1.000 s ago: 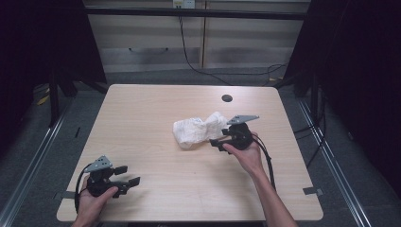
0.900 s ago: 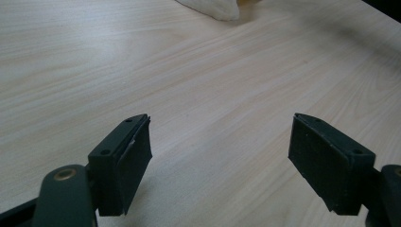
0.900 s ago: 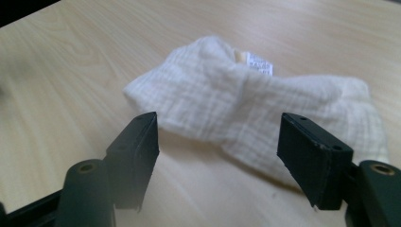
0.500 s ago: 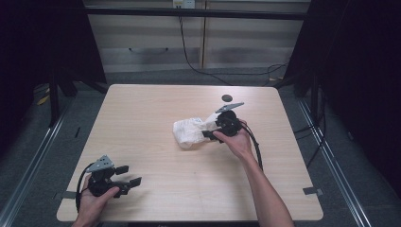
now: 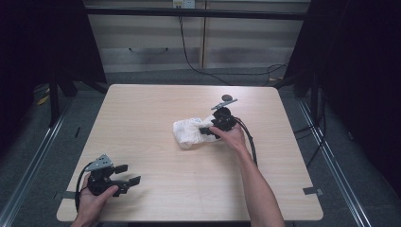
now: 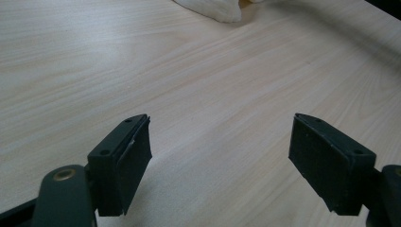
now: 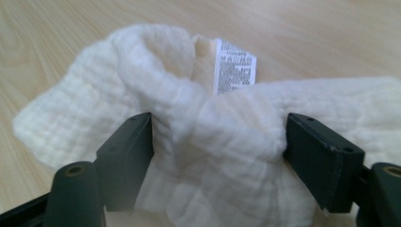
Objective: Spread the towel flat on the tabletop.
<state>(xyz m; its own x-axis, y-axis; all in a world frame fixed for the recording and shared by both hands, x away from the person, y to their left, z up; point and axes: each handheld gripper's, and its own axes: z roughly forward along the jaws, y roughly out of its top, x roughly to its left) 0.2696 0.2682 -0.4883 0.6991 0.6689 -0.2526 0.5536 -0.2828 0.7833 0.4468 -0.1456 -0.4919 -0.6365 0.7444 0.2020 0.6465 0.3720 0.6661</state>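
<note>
A crumpled white cloth (image 5: 191, 132) lies near the middle of the wooden table (image 5: 142, 109). My right gripper (image 5: 204, 131) has come down on the cloth's right end. In the right gripper view a bunched fold of the cloth (image 7: 213, 156) sits between the wide jaws of the right gripper (image 7: 217, 142) and touches both pads. The jaws have just been closing a little, and the fold is not squeezed. A printed label (image 7: 234, 68) sticks up behind the fold. My left gripper (image 5: 127, 174) rests near the front left corner, open and empty, as the left gripper view (image 6: 220, 156) shows.
A small dark disc (image 5: 228, 98) lies on the table behind the right gripper. The cloth's edge (image 6: 213, 9) shows far ahead in the left gripper view. Black cables trail from both grippers. Metal rails run along both sides of the table on the floor.
My right hand moved from the cloth's right side toward the far edge and down, so its jaws now straddle a fold of the cloth. The left hand stayed put.
</note>
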